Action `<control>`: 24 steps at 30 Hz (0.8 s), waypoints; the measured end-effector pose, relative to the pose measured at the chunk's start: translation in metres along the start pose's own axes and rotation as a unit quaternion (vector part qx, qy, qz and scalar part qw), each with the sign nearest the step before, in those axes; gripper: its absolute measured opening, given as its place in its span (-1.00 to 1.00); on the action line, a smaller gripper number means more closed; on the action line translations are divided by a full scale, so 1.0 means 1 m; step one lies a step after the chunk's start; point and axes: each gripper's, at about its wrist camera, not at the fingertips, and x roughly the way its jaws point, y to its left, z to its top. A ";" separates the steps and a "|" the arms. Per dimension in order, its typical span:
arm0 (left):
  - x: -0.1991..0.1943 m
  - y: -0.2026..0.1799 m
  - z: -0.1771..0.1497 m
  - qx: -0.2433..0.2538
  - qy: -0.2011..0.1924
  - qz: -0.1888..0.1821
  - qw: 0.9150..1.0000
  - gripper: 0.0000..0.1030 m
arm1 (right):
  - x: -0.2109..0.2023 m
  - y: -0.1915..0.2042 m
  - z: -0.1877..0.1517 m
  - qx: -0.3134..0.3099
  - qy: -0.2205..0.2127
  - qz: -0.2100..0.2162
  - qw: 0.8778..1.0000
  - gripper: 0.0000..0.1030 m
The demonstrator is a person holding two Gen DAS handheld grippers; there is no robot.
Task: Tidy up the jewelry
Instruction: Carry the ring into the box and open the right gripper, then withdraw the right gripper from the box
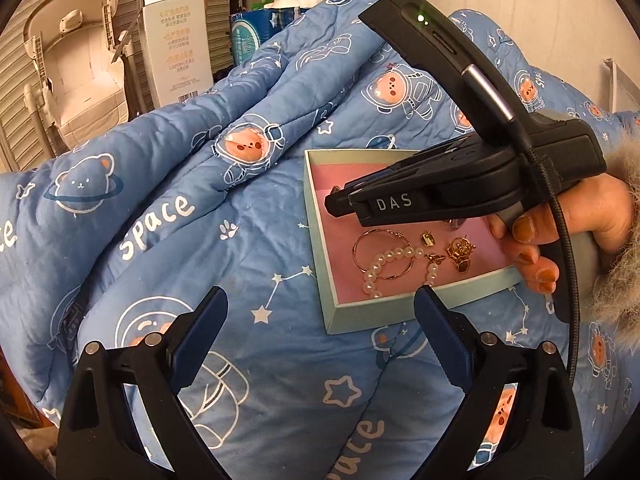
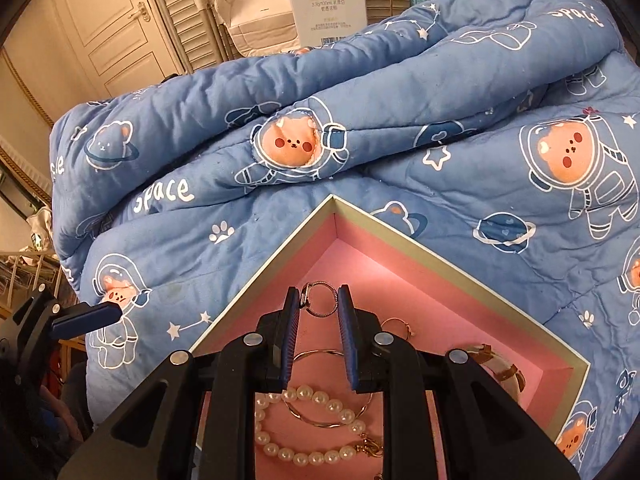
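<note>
The right gripper (image 2: 319, 300) holds a small ring-shaped earring (image 2: 318, 297) between its narrowed blue pads, the hoop standing upright in the gap, with its clasp at the left pad. It hangs over the pink floor of the open box (image 2: 264, 268), toward the empty far corner at 12 o'clock, probably so the piece can be set apart from the rest. In the right wrist view, nearest the camera at 6 o'clock, a pearl bracelet (image 2: 316, 426) lies looped across a thin gold hoop (image 2: 320, 388); at 3 o'clock a gold ring (image 2: 398, 326) sits near a brown-and-cream piece (image 2: 496, 364) against the box wall.

The left gripper (image 1: 320, 312) stands wide and empty above the blue quilt (image 1: 180, 240), just short of the box's near edge at 1 o'clock. It appears to be waiting in reserve.

The box rests on the quilt, a soft and uneven base, so it may tip under pressure. Beyond it, the quilt rises in folds at 12 o'clock.
</note>
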 end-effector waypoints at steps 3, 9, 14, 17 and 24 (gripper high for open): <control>0.002 0.004 -0.001 -0.003 0.002 0.004 1.000 0.80 | 0.006 0.001 0.002 -0.010 0.007 -0.005 1.000 -0.62; 0.006 0.007 -0.002 -0.003 0.006 0.004 1.000 0.80 | 0.013 0.004 0.003 -0.022 0.015 -0.012 1.000 -0.62; 0.006 0.007 -0.002 -0.002 0.006 0.005 1.000 0.80 | 0.015 0.006 0.002 -0.032 0.019 -0.020 0.999 -0.62; 0.006 0.007 -0.002 -0.001 0.005 0.005 1.000 0.80 | 0.015 0.007 0.002 -0.033 0.019 -0.021 0.999 -0.60; 0.002 0.005 0.006 0.005 -0.002 0.002 1.000 0.80 | 0.006 0.013 0.002 -0.038 0.004 -0.025 0.999 -0.25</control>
